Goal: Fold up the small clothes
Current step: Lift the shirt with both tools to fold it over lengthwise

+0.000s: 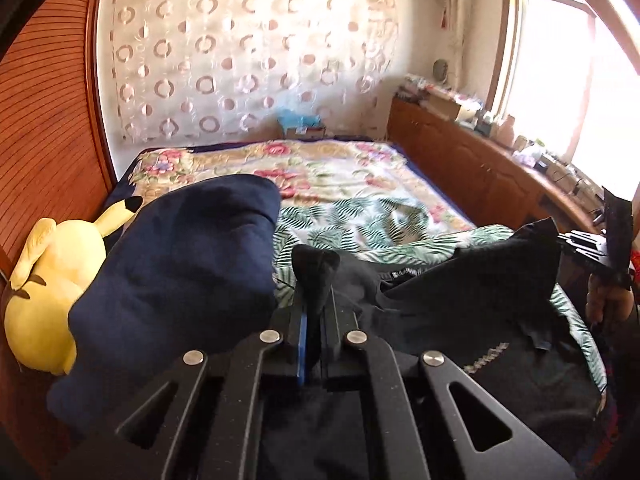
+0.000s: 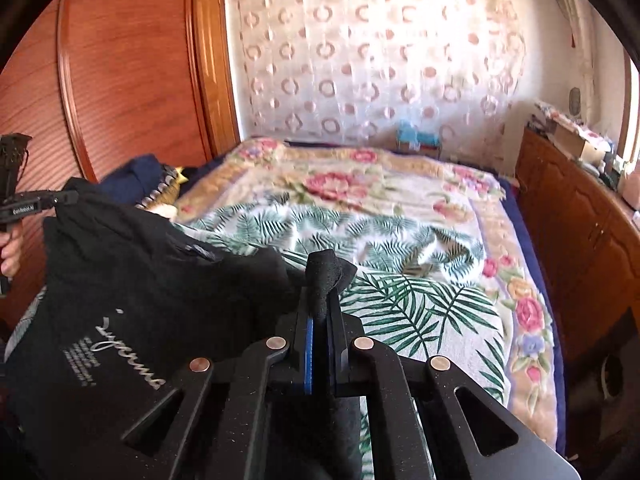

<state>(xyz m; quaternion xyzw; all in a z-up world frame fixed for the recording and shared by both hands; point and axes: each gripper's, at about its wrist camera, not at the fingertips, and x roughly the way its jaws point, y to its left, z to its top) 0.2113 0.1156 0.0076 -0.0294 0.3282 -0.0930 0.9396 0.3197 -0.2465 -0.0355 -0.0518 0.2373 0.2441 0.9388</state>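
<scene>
A garment (image 2: 132, 300) hangs between two handheld tools over a bed (image 2: 420, 280) — one corner pinched in the left gripper (image 1: 314, 280), another in the right gripper (image 2: 324, 284). Left of the left jaws sits a cushion (image 1: 180, 272), with a plush toy (image 1: 44, 292) beyond it against the wardrobe (image 1: 48, 140). Ahead of both jaws the bedspread runs to a curtained wall (image 2: 380, 72) — a cabinet (image 2: 580, 232) stands to the right.

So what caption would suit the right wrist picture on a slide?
Right gripper shut on a corner of a black shirt, lifting it above the leaf-print bedspread.
</scene>
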